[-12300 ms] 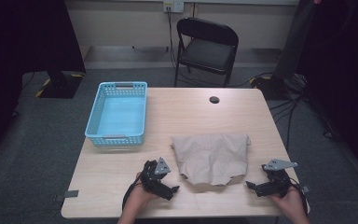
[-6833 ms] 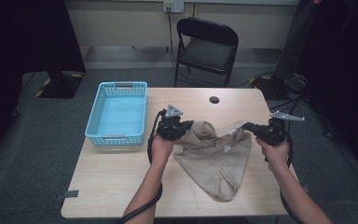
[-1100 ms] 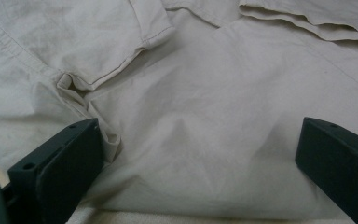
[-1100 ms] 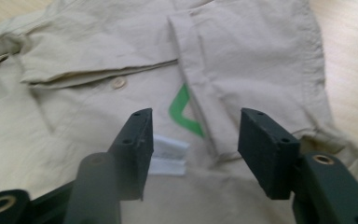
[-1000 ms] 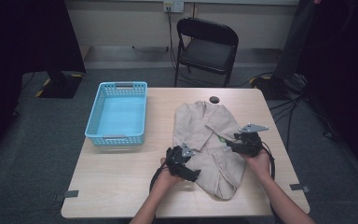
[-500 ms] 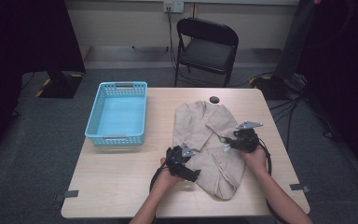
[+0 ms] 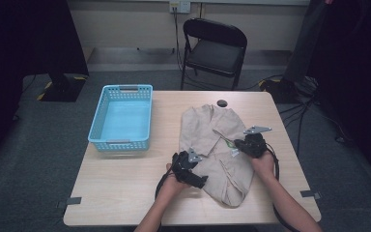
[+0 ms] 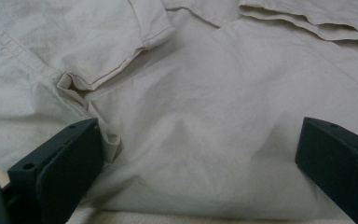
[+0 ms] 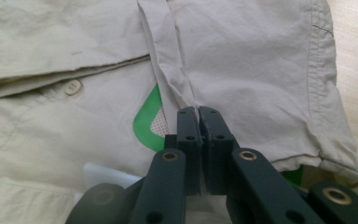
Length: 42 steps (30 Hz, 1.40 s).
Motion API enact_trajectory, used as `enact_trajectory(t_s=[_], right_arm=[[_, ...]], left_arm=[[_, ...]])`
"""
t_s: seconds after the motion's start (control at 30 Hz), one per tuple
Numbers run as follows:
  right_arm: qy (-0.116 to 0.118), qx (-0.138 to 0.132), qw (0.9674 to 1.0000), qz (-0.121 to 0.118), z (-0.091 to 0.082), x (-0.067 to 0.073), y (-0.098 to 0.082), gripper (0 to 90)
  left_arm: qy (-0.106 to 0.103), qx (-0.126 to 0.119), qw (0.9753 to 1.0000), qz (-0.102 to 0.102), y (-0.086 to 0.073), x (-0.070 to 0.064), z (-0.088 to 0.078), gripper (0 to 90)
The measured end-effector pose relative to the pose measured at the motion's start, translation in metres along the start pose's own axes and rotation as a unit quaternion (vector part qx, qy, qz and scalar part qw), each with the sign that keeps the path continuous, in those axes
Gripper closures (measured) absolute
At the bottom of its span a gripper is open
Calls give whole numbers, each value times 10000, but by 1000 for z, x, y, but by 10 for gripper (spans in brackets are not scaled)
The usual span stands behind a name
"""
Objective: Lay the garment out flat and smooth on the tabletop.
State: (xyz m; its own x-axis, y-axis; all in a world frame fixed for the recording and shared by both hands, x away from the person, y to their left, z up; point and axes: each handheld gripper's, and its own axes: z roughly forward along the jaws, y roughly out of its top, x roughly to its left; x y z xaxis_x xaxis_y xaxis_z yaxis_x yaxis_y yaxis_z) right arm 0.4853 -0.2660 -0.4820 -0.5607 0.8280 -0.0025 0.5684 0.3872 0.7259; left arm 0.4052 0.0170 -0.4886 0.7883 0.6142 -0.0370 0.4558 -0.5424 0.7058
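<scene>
A beige shirt lies lengthwise on the right half of the wooden table. My left gripper is at its near left edge. In the left gripper view its jaws stand open, wide apart over wrinkled shirt cloth beside a sleeve cuff. My right gripper is over the shirt's middle. Its jaws have just been closing, and in the right gripper view they are shut on a narrow fold of the shirt. A green label and a button show beside them.
A light-blue plastic basket stands on the table's left half. A dark round cap sits near the far edge above the shirt. Behind the table is a black folding chair. Cables lie on the floor at right.
Several seconds ago both grippers held the shirt up; it now lies spread on the table. Over the last second the right gripper shifted slightly on the shirt. The left gripper stayed put.
</scene>
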Motion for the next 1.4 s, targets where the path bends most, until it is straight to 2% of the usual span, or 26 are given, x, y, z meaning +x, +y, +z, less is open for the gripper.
enact_trajectory(t_s=[0.17,0.47,0.7,0.87,0.97,1.03,1.07,1.1,1.2,1.23,1.33,1.37,1.4], right_arm=[[197,-176,9991,333,-8,-7,1,875],[206,-445,9964,686,-26,-26,8,877],[94,-670,9927,995,-41,-45,14,877],[-58,-756,9902,1174,-47,-58,13,877],[-67,-802,9884,1290,-48,-64,11,876],[-107,-860,9859,1430,-50,-72,10,876],[-107,-860,9859,1430,-50,-72,10,876],[-138,-896,9846,1495,-51,-77,9,876],[-158,-899,9843,1512,-52,-79,8,876],[-172,-924,9823,1620,-53,-85,6,875],[-346,-884,9823,1617,-54,-90,4,874],[-384,-907,9809,1680,-55,-93,3,871],[-384,-907,9809,1680,-55,-93,3,871]], left_arm=[[-4,0,10000,3,0,0,0,0],[-6,-1,10000,4,0,0,0,0],[-12,8,10000,6,0,0,0,0],[-12,6,10000,4,0,0,0,0],[-12,6,10000,3,0,0,0,0],[-14,5,10000,6,0,0,0,0],[-14,5,10000,6,0,0,0,0],[-14,7,10000,6,0,0,0,1],[-17,7,10000,8,0,1,0,1],[-18,5,10000,8,0,1,0,0],[-19,6,10000,10,0,1,0,0],[-19,7,10000,10,0,1,0,1],[-20,6,10000,10,0,1,0,1]])
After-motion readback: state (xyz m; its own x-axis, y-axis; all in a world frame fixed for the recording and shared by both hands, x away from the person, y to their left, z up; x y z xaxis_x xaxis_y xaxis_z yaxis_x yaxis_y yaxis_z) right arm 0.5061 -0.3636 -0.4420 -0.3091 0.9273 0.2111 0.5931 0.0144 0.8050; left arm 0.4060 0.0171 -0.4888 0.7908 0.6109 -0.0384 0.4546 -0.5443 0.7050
